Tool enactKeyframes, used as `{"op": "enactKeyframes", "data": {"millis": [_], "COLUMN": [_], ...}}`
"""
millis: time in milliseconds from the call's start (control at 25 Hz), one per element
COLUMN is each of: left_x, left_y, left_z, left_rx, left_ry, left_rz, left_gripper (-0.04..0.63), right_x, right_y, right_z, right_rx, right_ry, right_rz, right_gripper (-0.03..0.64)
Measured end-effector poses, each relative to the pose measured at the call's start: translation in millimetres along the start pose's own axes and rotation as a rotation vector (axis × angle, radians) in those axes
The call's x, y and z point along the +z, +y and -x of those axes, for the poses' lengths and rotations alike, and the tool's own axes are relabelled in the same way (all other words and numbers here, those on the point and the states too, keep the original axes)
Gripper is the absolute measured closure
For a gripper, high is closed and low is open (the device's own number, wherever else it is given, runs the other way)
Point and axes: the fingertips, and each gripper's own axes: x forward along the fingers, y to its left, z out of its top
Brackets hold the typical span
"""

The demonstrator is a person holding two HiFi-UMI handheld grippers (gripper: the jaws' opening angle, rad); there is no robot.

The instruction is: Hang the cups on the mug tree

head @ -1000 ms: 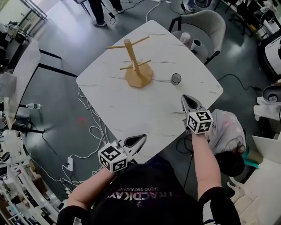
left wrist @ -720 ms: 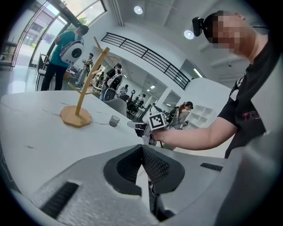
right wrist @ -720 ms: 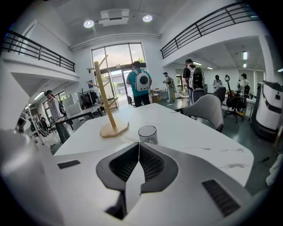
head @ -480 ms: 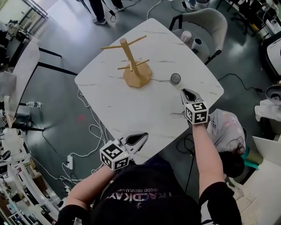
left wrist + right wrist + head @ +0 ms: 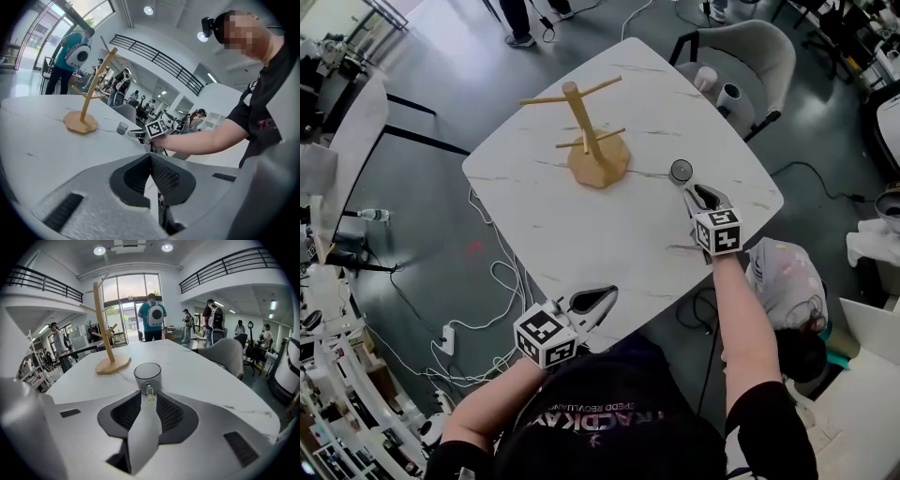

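Observation:
A wooden mug tree (image 5: pixel 589 141) stands at the far side of the white marble table (image 5: pixel 581 225). A small clear glass cup (image 5: pixel 680 171) sits to its right, upright. My right gripper (image 5: pixel 692 190) is just behind the cup. In the right gripper view the cup (image 5: pixel 148 374) fills the middle, its handle between the tips of my right gripper (image 5: pixel 149 397), whose jaws stand slightly apart. The mug tree (image 5: pixel 105 333) rises to the left. My left gripper (image 5: pixel 605 298) hovers at the near table edge with nothing in it. Seen from its own camera, the left gripper (image 5: pixel 151 157) has its jaws together.
A grey chair (image 5: pixel 750 47) beyond the table's right corner carries two more cups (image 5: pixel 712 86). Cables (image 5: pixel 492 281) trail on the floor left of the table. People stand far behind the table (image 5: pixel 154 315).
My right gripper has moved forward across the table, from well short of the cup to right at its handle. The left gripper has stayed at the near edge.

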Motion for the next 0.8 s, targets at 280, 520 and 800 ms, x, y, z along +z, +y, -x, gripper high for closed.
{"op": "enactKeyframes", "data": {"millis": [280,520,800], "left_x": [-3,-7,-10], "left_y": [7,8,6], "left_z": [7,10,11], "left_rx": [0.026,0.034,0.034], "left_ry": [-0.008,-0.011,-0.008], "left_rz": [0.022,0.030,0.031], "left_gripper": [0.598,0.598,0.598], "right_x": [-3,-7,-9], "right_y": [-5,-3,-5], "right_z": [-16,-23,-28], "right_rx": [-0.007,-0.014,-0.035], "right_ry": [0.043,0.079,0.110], "right_rz": [0.044,0.105,0.129], "right_gripper": [0.531,0.531,0.531]}}
